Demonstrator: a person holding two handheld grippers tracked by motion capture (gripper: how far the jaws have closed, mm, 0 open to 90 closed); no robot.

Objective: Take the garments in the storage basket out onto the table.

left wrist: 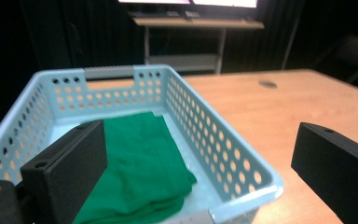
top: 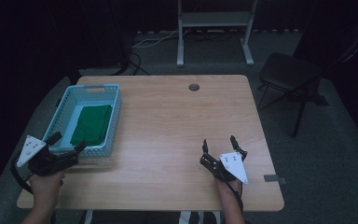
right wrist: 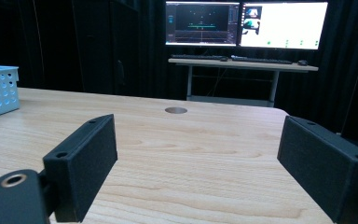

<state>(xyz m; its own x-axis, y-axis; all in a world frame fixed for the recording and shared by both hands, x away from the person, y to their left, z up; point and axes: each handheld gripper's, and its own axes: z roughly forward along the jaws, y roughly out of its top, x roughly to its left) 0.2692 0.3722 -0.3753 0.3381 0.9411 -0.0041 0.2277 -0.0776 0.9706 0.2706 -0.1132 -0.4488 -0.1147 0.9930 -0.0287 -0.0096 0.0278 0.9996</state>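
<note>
A light blue perforated basket (top: pixel 113 110) stands at the table's left side, and a folded green cloth (top: pixel 92 124) lies flat inside it. My left gripper (top: pixel 66 143) hovers open at the basket's near end, its jaws wide apart over the rim. In the left gripper view the green cloth (left wrist: pixel 140 163) sits in the basket (left wrist: pixel 223 154) just beyond the open left gripper (left wrist: pixel 200 163). My right gripper (top: pixel 220 143) is open over bare table at the front right, holding nothing. The right gripper (right wrist: pixel 198 163) points across the wooden tabletop.
The wooden table (top: pixel 177 121) has a round cable hole (top: pixel 194 87) near its far edge. A black chair (top: pixel 291 77) stands off the table's right. A metal stand (top: pixel 214 28) is behind. Monitors (right wrist: pixel 244 23) glow on a far desk.
</note>
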